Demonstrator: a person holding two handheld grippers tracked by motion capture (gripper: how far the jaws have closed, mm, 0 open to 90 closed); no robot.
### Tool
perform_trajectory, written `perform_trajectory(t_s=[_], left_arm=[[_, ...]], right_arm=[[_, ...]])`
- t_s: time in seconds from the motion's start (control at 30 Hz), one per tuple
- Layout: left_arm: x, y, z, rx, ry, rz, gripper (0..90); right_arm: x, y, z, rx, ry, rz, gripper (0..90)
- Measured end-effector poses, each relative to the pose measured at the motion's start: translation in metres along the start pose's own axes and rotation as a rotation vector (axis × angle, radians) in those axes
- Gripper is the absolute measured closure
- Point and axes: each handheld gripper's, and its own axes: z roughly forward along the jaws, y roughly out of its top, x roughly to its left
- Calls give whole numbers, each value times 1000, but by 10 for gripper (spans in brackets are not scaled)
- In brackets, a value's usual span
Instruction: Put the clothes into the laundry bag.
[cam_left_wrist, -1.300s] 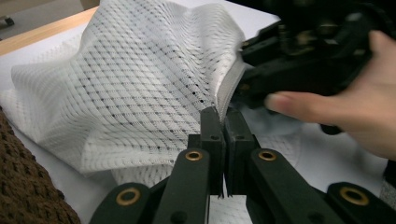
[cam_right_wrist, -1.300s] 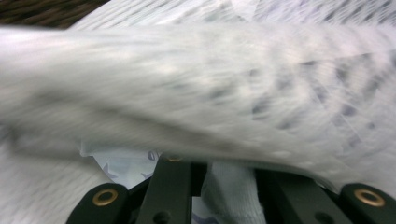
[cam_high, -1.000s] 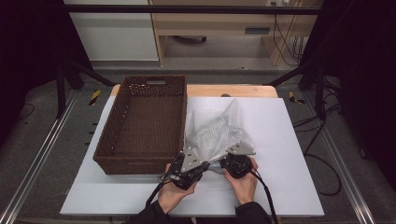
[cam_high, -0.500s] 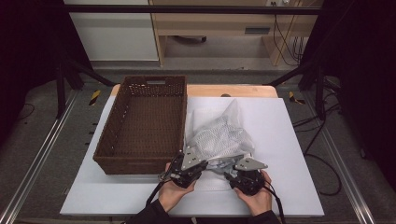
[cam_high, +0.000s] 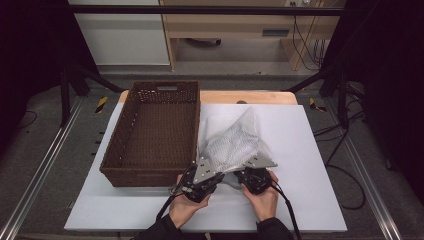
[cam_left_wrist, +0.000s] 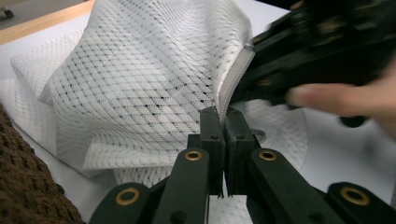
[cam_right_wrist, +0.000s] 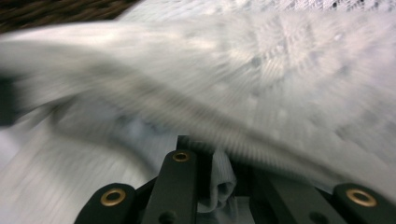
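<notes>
A white mesh bag (cam_high: 235, 140) lies crumpled on the white table, right of the wicker basket (cam_high: 116, 145). Both grippers sit at its near edge, which they hold lifted. My left gripper (cam_high: 216, 172) is shut on the bag's hem (cam_left_wrist: 231, 84), pinched between its black jaws (cam_left_wrist: 223, 116). Just to its right, my right gripper (cam_high: 244, 172) has just been closing its jaws. A fold of the mesh (cam_right_wrist: 219, 184) is bunched between them (cam_right_wrist: 219, 158), so it is shut on the bag. The right gripper view is blurred. In the left gripper view the right gripper (cam_left_wrist: 299, 51) and a fingertip appear at the upper right.
The brown basket stands empty on the table's left half; its wall (cam_left_wrist: 23, 186) is close to my left gripper. White table surface (cam_high: 310, 150) stretches right of the bag. A wooden edge (cam_high: 240, 96) runs along the table's far side.
My right gripper swung out toward the near right, then came back in beside the left one at the bag's near edge. The bag's front edge shifted with it. The left gripper stayed put.
</notes>
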Motion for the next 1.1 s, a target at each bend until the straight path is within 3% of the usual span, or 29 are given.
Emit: perform_trajectory(t_s=[0.03,0.13,0.17,0.2,0.23,0.33,0.43,0.53,0.67,0.73,0.83,0.93,1.1], left_arm=[[0,0,-1,-2,-4,0,877],[0,-1,1,10,-8,5,877],[0,-1,1,10,-8,5,877],[-1,-2,3,18,-10,7,877],[-1,-4,5,27,-9,6,877],[2,-6,8,34,-5,3,877],[5,-7,10,40,-1,-12,877],[7,-9,12,45,-2,-20,876],[6,-9,14,48,-2,-19,876],[6,-10,14,50,-4,-18,876],[5,-10,15,51,-7,-15,876],[5,-10,14,49,-11,-18,876],[2,-6,9,32,-21,-10,877]], right_arm=[[-5,2,13,8,-28,39,836],[-13,0,27,-10,-78,70,837],[-13,0,27,-10,-78,70,837],[-13,0,29,-25,-123,56,835],[-13,0,29,-27,-130,54,831],[-10,-2,21,-33,-102,51,707],[-7,-5,3,-45,-71,16,583],[-4,-11,-14,-48,-35,-5,502],[-3,-20,-24,-5,-41,-20,457],[-5,-26,-23,23,-44,-17,490],[-8,-29,-10,83,-22,-19,819],[-12,-25,-2,83,-25,41,863],[-12,-8,10,19,-71,63,868]])
